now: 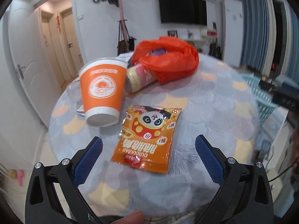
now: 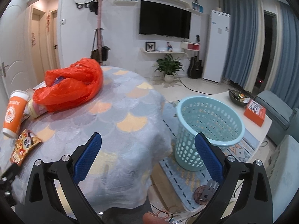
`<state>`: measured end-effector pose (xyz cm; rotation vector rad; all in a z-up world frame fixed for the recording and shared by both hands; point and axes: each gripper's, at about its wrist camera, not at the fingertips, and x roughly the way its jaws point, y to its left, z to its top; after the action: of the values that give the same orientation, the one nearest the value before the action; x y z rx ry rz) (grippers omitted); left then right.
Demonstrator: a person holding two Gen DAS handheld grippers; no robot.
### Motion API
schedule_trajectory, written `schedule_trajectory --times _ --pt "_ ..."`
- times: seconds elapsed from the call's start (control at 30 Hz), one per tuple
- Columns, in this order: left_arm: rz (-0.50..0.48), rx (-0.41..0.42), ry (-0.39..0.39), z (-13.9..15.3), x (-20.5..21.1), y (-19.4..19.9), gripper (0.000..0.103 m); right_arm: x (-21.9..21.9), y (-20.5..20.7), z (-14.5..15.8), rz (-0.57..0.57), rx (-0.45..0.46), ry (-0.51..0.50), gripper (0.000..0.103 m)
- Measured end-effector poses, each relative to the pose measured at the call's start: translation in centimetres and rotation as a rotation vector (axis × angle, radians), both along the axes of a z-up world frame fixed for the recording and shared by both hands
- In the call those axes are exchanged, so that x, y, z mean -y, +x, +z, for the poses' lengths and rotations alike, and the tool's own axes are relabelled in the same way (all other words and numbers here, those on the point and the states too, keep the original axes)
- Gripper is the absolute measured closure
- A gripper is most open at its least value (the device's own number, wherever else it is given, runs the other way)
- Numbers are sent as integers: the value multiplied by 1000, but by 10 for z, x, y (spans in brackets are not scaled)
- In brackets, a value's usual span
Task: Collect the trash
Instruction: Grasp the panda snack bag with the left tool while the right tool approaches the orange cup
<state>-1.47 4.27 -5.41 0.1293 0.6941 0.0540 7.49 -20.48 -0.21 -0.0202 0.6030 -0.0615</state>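
An orange snack packet (image 1: pixel 147 140) with a panda print lies flat on the round table, just ahead of my left gripper (image 1: pixel 148 143), which is open with the packet between its blue fingers. An orange paper cup (image 1: pixel 102 93) lies tipped on its side to the packet's upper left. Behind it sit a cream-pink roll (image 1: pixel 137 78) and a crumpled orange plastic bag (image 1: pixel 168 59). My right gripper (image 2: pixel 148 142) is open over the table's right edge, holding nothing. The cup (image 2: pixel 14 113), packet (image 2: pixel 24 145) and bag (image 2: pixel 72 85) show at its left. A light-blue trash basket (image 2: pixel 209 130) stands on the floor.
The table wears a scale-patterned cloth (image 2: pixel 119 115) that hangs over the rim. A low white table (image 2: pixel 261 128) with an orange box (image 2: pixel 255 113) and a dark bowl stands right of the basket. Cables and a floor mat lie below. The basket's edge (image 1: pixel 261 97) shows at the left view's right.
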Motion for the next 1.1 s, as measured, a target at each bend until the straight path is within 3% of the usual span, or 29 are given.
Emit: schedule_trajectory --times 0.13,0.23,0.33,0.37,0.4,0.43,0.47,0.5,0.57,0.83,1.1 --pt "8 -67 102 -15 19 22 7 8 0 1 -14 3 11 7" --pt "34 -89 58 -14 17 31 7 14 2 -1 -24 -18 28 7" --pt "47 -122 -33 -15 7 40 9 15 2 -2 -22 -20 27 7" --pt "39 -130 -71 -15 4 41 19 16 2 -2 -19 -19 29 7" --pt "28 -131 -118 -15 1 41 37 15 3 -2 -14 -19 31 7" --pt "37 -122 -118 -13 0 40 48 15 3 -2 -8 -20 34 7" --pt "45 -117 -102 -13 -1 39 72 13 4 -3 1 -23 38 7" --pt "35 -117 -95 -12 -1 39 86 11 4 -2 10 -26 42 7" --pt "6 -115 -140 -9 -4 34 99 4 5 -3 34 -30 50 7" --pt "-30 90 -213 32 -30 -22 101 -32 11 -2 155 -60 104 7" --pt "40 264 -321 81 -82 -57 101 -101 16 3 406 -133 239 7"
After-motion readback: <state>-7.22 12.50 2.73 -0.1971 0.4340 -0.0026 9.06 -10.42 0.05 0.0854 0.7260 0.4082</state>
